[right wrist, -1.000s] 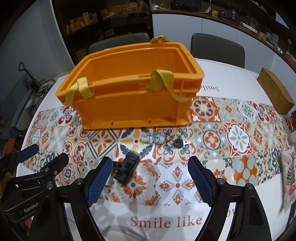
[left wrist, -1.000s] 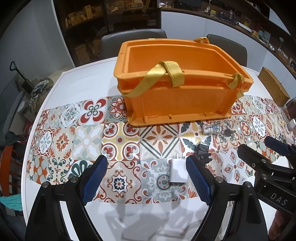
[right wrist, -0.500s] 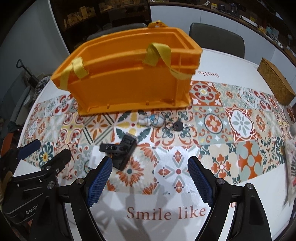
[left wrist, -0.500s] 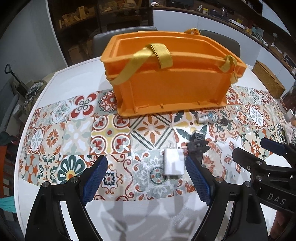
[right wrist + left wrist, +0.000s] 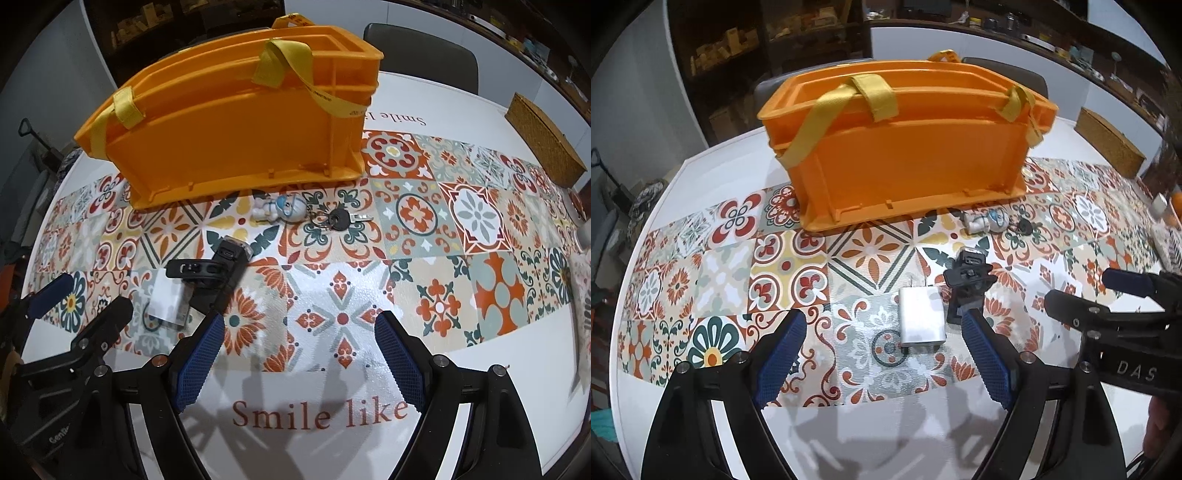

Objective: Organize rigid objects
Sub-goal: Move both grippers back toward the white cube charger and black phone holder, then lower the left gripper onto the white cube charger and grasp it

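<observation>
Lying loose: one white charger (image 5: 921, 320), one black clip (image 5: 218, 275), one key (image 5: 341, 219), beside one orange crate (image 5: 905, 155).

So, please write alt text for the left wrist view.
An open left gripper hovers over a white charger on a patterned mat. A black clip lies right of it, and an orange crate with yellow straps stands behind.

Open tiled mat (image 5: 343, 317) btwn right gripper (image 5: 301, 354) jaws, nothing in the way. Left gripper (image 5: 882, 354) jaws wide; charger (image 5: 921, 315) lies btwn them, black clip (image 5: 968, 282) touching its right side. Crate (image 5: 905, 162) blocks the far side; keyring toy (image 5: 284, 210) just before it.
</observation>
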The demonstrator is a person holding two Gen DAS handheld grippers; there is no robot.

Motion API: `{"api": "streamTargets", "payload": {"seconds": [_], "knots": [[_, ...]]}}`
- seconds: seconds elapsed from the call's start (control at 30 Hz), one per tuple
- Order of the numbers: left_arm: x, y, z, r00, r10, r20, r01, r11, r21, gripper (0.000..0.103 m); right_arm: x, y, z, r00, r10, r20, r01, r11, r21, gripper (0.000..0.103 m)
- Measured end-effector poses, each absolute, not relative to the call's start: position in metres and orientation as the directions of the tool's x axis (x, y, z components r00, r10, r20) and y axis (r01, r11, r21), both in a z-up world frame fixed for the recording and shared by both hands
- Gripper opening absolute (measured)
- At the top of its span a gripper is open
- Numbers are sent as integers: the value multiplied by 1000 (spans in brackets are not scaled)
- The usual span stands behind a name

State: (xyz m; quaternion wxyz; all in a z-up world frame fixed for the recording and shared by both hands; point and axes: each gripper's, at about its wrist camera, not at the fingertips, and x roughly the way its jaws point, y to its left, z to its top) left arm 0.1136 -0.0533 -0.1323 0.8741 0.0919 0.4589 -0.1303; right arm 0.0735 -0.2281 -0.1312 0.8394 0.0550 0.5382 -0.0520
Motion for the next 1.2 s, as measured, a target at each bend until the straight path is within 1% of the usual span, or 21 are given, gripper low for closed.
{"api": "streamTargets", "payload": {"seconds": [0.2, 0.27, 0.33, 0.53, 0.67, 0.93, 1.07, 1.2], "knots": [[111, -58, -143, 549, -151, -822, 336, 940, 51, 83, 71, -233, -137, 400, -34, -916, 160, 987, 33, 84], [112, -59, -148, 536, -161, -829, 341, 939, 38, 81, 70, -233, -138, 394, -36, -919, 161, 986, 31, 84], [115, -59, -152, 527, -169, -833, 346, 938, 28, 76, 69, -232, -141, 387, -34, -922, 161, 986, 31, 84], [120, -64, -168, 501, -169, -849, 370, 929, 34, 70, 72, -231, -150, 363, -29, -931, 164, 986, 33, 84], [121, -66, -173, 497, -173, -850, 386, 922, 37, 69, 74, -233, -152, 359, -35, -933, 168, 985, 28, 84], [130, -71, -182, 481, -183, -857, 392, 920, 24, 59, 78, -235, -156, 353, -39, -935, 170, 985, 23, 84], [133, -74, -185, 483, -178, -857, 393, 919, 30, 56, 78, -235, -159, 346, -37, -938, 169, 985, 23, 84], [138, -78, -188, 478, -181, -860, 386, 922, 21, 50, 78, -235, -161, 343, -39, -939, 172, 985, 22, 84]]}}
